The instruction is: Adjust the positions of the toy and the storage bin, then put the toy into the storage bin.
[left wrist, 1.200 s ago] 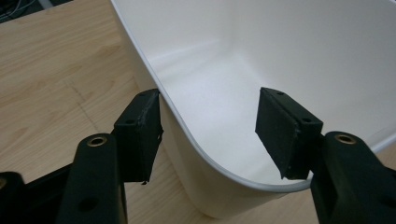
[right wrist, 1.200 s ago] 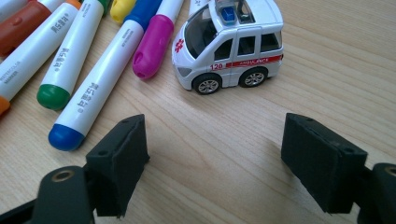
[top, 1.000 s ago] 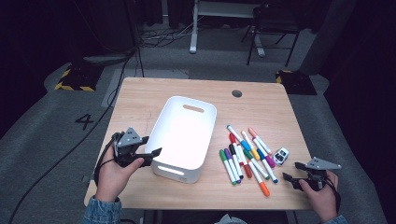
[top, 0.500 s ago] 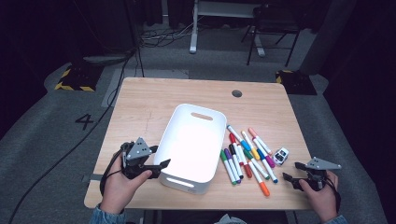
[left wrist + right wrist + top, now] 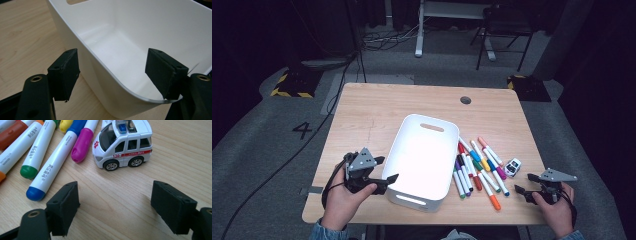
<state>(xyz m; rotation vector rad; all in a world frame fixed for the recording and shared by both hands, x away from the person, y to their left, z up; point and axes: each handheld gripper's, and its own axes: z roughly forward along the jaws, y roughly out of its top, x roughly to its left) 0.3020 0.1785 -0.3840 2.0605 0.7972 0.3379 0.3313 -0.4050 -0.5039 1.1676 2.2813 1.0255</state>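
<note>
Dark room, grey floor, cables snaking off toward a desk leg at the back, and a light wooden surface (image 5: 377, 110) in the middle of it all. We've got a white bin (image 5: 424, 150) sitting lengthwise near the person's side, its long axis running away from them, handle slot at the far end.

The left gripper (image 5: 381, 172) is right at the bin's near left corner. In the left gripper view the jaws have just been opening and stand spread, one pad outside the bin wall (image 5: 100, 72), the other over the inside, so the rim runs between them, but neither pad is pressing on it. We'd call that let go, not a grip.

The right gripper (image 5: 524, 186) hangs near the front right edge, jaws released with nothing in them. Straight ahead of it in the right gripper view is a little toy ambulance (image 5: 123, 142), side-on to the jaws, with bare wood between. Just beside it lie the markers (image 5: 477, 167), a fanned row between bin and toy, their long axes running roughly along the bin's.

So the relation that matters, as we read it: the toy and markers sit much nearer the right hand, the bin just past them to its left. Our guess is the right does the picking.
</note>
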